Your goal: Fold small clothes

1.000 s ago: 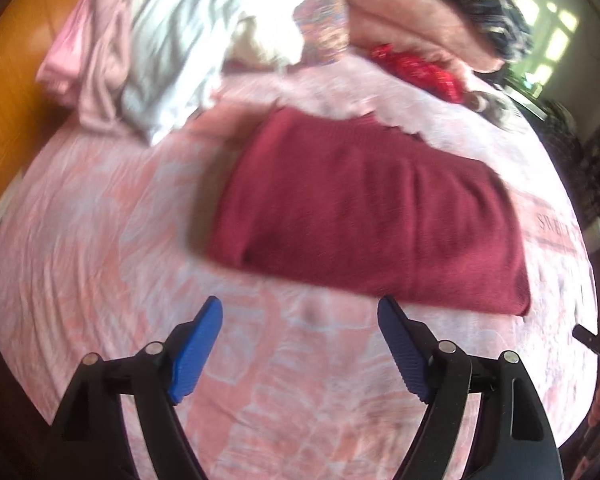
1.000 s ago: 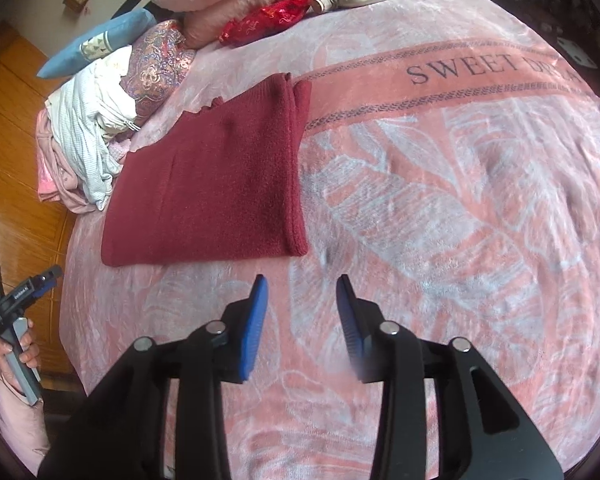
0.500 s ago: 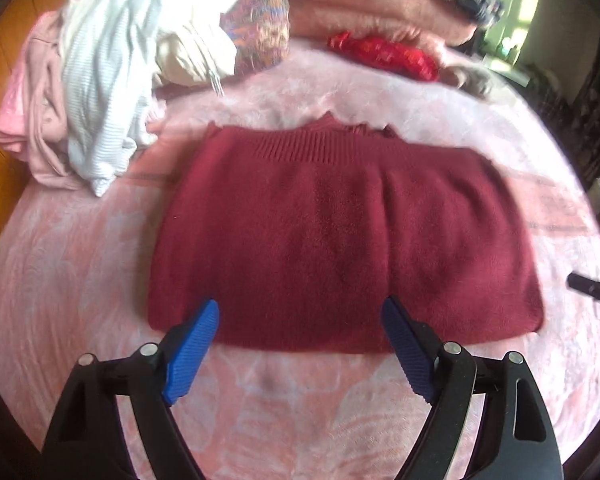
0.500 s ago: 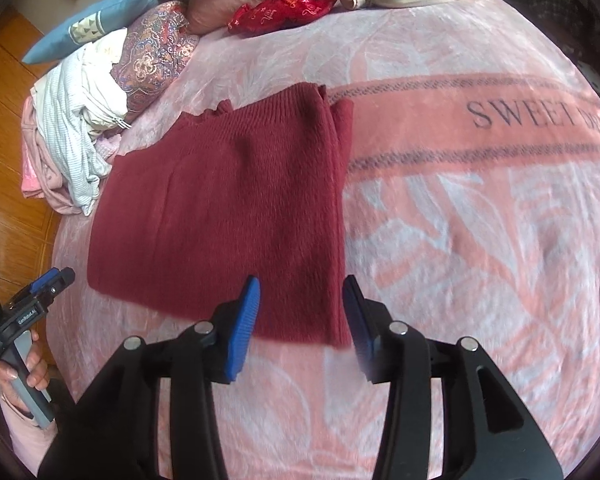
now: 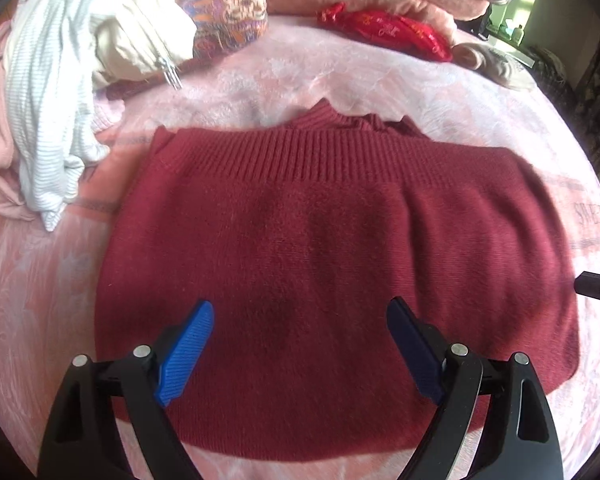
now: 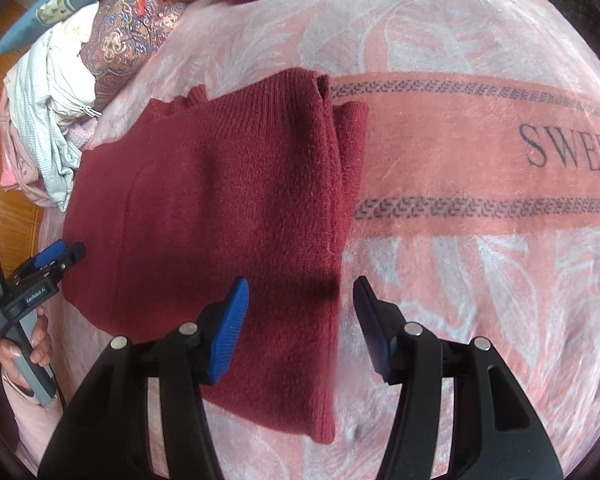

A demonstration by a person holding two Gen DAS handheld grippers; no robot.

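Gripping the near hem at both corners together looks the way to fold cleanly. On the left, the left gripper (image 5: 300,350) has just been widening its empty fingers above the maroon sweater (image 5: 320,264), flat on the bed (image 6: 440,272); rightward, the right gripper (image 6: 300,322) straddles its edge, likewise opening. No containers show.

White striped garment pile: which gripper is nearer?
Left. The left gripper hangs over the maroon sweater's pile-side half; the right gripper straddles its far edge from the white striped garment.
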